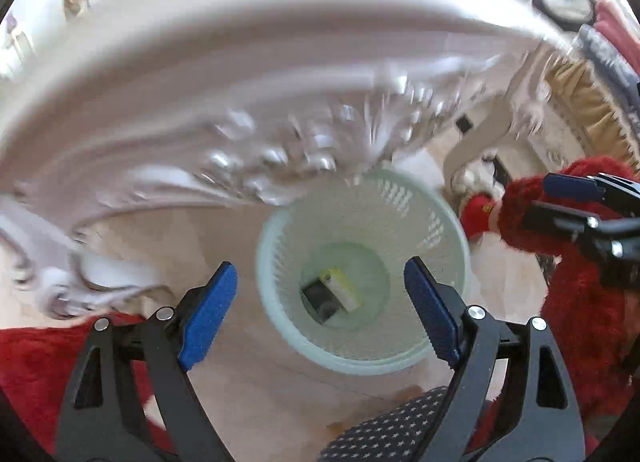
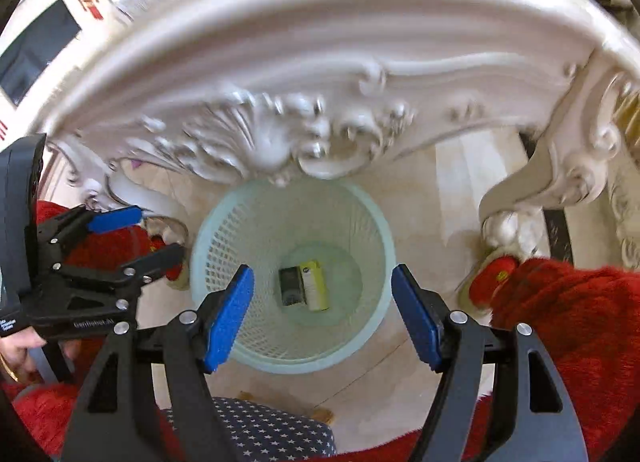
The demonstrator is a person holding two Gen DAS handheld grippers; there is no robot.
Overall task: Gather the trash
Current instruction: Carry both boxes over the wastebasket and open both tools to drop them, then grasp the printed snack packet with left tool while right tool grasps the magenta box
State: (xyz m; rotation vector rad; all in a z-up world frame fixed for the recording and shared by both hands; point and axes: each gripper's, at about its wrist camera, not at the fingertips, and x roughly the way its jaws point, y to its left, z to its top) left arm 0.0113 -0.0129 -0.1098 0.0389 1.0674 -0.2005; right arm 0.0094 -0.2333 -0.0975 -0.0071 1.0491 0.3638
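Note:
A pale green mesh wastebasket [image 1: 436, 229] [image 2: 224, 262] stands on the floor under the edge of a white carved table. In its bottom lie a yellow-white box [image 1: 340, 288] [image 2: 315, 285] and a dark box [image 1: 320, 300] [image 2: 290, 286]. My left gripper [image 1: 320, 302] hangs open and empty above the basket; it also shows at the left of the right wrist view [image 2: 148, 234]. My right gripper [image 2: 322, 312] is open and empty above the basket; it also shows at the right of the left wrist view [image 1: 560, 197].
The white carved table [image 2: 320, 73] [image 1: 200, 101] overhangs the basket's far rim. Its carved leg [image 2: 532, 189] stands to the right. Red fuzzy sleeves and slippers [image 2: 568, 302] [image 1: 480, 213] flank the basket. A star-patterned dark cushion [image 2: 264, 430] [image 1: 384, 434] lies below.

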